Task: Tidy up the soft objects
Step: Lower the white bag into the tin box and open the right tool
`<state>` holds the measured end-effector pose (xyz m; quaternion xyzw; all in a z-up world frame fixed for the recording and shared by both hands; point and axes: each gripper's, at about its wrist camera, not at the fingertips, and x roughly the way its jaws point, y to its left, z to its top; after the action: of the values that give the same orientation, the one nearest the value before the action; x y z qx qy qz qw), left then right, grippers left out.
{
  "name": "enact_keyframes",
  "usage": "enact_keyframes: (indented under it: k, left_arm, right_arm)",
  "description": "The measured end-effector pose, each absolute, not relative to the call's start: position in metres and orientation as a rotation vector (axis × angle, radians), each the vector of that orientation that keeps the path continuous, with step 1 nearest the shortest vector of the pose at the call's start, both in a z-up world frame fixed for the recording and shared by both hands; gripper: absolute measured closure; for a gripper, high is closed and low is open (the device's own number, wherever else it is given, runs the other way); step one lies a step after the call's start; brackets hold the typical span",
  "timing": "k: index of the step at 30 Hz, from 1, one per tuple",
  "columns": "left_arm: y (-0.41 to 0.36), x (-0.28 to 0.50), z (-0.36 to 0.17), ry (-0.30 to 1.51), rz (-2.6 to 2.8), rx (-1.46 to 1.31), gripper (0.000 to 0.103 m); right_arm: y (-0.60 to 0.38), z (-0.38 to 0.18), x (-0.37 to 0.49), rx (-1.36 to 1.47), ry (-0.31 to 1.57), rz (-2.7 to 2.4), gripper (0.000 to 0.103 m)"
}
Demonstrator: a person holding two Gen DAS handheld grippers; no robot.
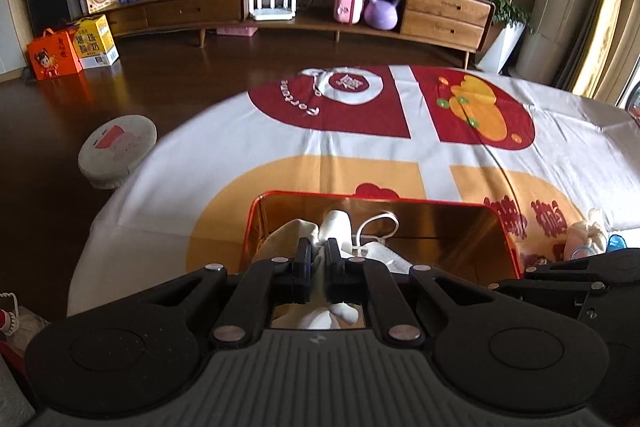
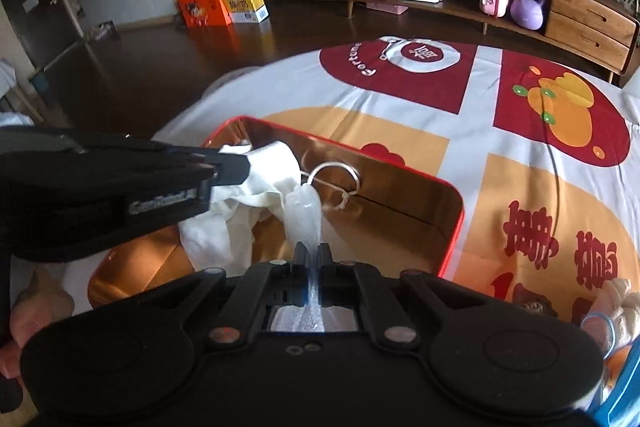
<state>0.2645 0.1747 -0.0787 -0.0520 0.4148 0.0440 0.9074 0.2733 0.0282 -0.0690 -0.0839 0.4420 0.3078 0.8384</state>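
Red-rimmed gold tin, cream cloth, red-orange-white patterned tablecloth

The tin sits on the tablecloth — cloth bag inside, sideboard behind.

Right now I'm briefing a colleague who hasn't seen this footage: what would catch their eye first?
The red-rimmed, gold-lined tin on the tablecloth stands out, right in front of both grippers. The left gripper and the right gripper are each shut on the cream cloth bag with its drawstring loop, held over the tin's open inside. Behind, a purple kettlebell sits in the long wooden sideboard.
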Motion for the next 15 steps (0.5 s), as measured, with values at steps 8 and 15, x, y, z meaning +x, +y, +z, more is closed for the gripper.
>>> enact_keyframes:
  k: [8, 15]
  left_arm:
    - [0.175, 0.269, -0.092, 0.912, 0.075, -0.125, 0.097]
    - [0.176, 0.265, -0.09, 0.916, 0.066, -0.137, 0.095]
  right_arm:
    - [0.032, -0.078, 0.273, -0.205, 0.958, 0.655, 0.091]
    - [0.032, -0.074, 0.266, -0.225, 0.938, 0.675, 0.079]
